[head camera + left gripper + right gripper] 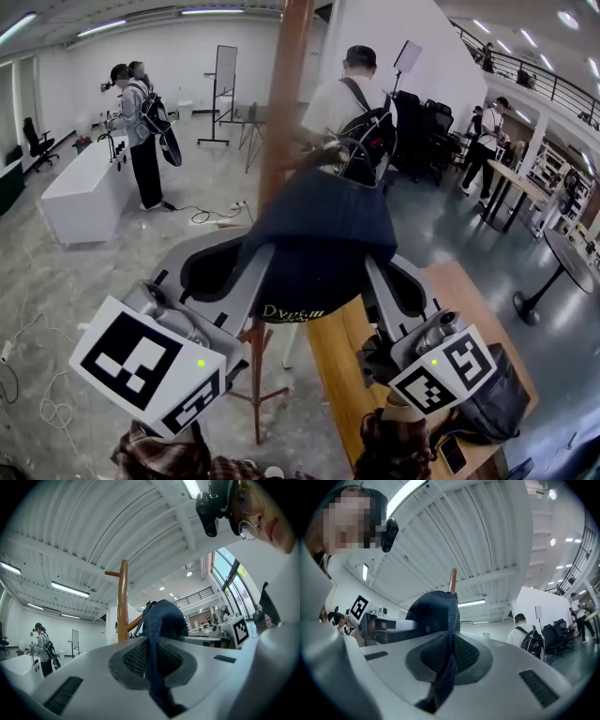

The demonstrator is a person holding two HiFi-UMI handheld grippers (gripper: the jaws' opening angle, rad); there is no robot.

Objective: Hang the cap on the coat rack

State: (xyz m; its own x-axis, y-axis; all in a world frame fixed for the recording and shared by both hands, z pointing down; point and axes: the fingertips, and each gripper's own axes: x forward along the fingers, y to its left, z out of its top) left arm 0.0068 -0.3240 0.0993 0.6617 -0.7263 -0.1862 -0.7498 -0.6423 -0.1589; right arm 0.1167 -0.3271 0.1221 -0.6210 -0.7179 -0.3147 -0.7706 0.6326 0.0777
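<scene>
A dark navy cap [323, 244] is held up in front of the brown wooden coat rack pole [284, 84], stretched between both grippers. My left gripper [225, 272] is shut on the cap's left edge, and my right gripper [394, 286] is shut on its right edge. In the left gripper view the cap [163, 618] rises from the left gripper [151, 660], with the pole [123, 606] and a peg [112, 573] just behind it. In the right gripper view the cap [433, 613] hides most of the pole [452, 579], and its fabric is pinched in the right gripper [449, 658].
A wooden table [459, 300] at the lower right carries a black bag [497, 394]. The rack's base legs [258, 394] stand on the floor below me. A white counter [84, 187] is at the left. A person with a backpack [361, 103] stands behind the rack, others farther off.
</scene>
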